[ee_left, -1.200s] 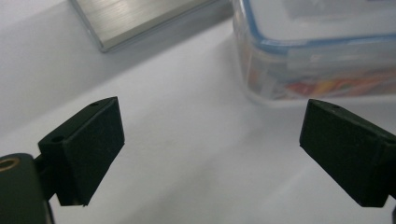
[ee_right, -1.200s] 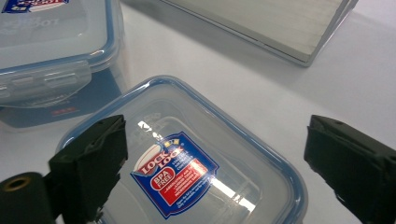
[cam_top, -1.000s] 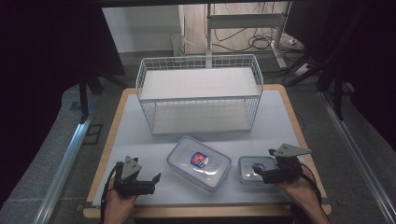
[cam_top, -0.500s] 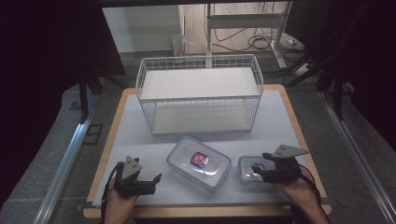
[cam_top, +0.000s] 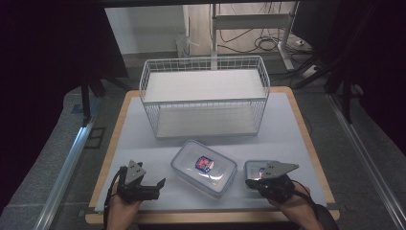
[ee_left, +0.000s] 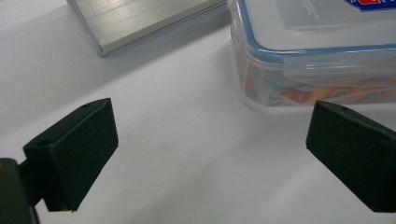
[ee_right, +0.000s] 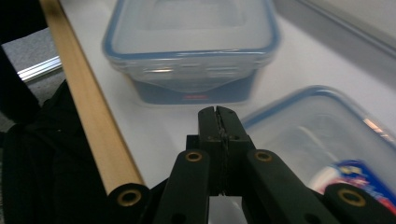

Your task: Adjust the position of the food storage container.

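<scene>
A large clear lidded container (cam_top: 203, 168) with a blue rim and a red-and-blue label lies on the white mat at front centre. A smaller clear container (cam_top: 253, 168) sits to its right. My right gripper (cam_top: 250, 183) rests at the small container's near side. Its jaws have just been closing and now stand shut, with nothing between them. In the right gripper view the right gripper (ee_right: 219, 116) points at the small container (ee_right: 191, 46), with the large container (ee_right: 327, 135) to the right. My left gripper (cam_top: 155, 186) is open to the left of the large container (ee_left: 317, 51). The left gripper (ee_left: 210, 154) holds nothing.
A white wire basket (cam_top: 203, 98) with two shelves stands at the back of the table. Its metal base (ee_left: 144, 18) lies just ahead of the left gripper. The wooden table edge (ee_right: 88, 107) runs close by the right gripper. A person's hands hold both grippers at the front edge.
The right gripper slid left along the front of the small container and its jaws closed. The left gripper and both containers stayed put.
</scene>
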Available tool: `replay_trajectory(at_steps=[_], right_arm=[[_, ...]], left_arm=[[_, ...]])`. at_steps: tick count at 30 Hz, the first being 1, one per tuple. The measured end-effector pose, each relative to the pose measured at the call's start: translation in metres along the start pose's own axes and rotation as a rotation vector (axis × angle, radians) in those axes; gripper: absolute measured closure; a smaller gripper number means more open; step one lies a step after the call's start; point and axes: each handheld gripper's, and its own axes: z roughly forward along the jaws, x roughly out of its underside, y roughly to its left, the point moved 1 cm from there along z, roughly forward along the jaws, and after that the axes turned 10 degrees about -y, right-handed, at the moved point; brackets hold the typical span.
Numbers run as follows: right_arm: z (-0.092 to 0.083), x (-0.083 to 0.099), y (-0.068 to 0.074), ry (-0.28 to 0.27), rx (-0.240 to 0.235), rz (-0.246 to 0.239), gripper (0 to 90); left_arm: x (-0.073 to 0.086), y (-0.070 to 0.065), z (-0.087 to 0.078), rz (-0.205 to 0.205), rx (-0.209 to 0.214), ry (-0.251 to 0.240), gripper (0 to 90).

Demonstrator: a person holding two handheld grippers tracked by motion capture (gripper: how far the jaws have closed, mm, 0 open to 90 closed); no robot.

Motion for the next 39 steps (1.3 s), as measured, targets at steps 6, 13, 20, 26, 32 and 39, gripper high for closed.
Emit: replay_trajectory(at_steps=[6,13,20,26,32,39], right_arm=[[0.014,0.004,0.007,0.023,-0.019,0.002,89.0],[0.019,0.008,0.003,0.041,0.005,0.004,89.0],[0.015,0.009,-0.007,0.049,0.054,0.0,89.0],[0.006,0.013,-0.028,0.049,0.129,0.018,89.0],[0.0,0.016,-0.043,0.049,0.176,0.049,89.0],[0.001,0.012,-0.038,0.021,0.162,0.038,88.9]], left_arm=[[0.0,-0.002,0.002,0.007,0.004,0.011,2.5],[0.001,-0.004,0.004,0.022,0.009,0.023,2.6],[0.001,-0.004,0.004,0.018,0.013,0.019,2.7],[0.001,-0.003,0.004,0.014,0.016,0.02,2.7],[0.001,-0.001,0.006,-0.014,0.024,0.038,2.7],[-0.002,0.012,0.012,-0.048,0.002,0.063,9.9]])
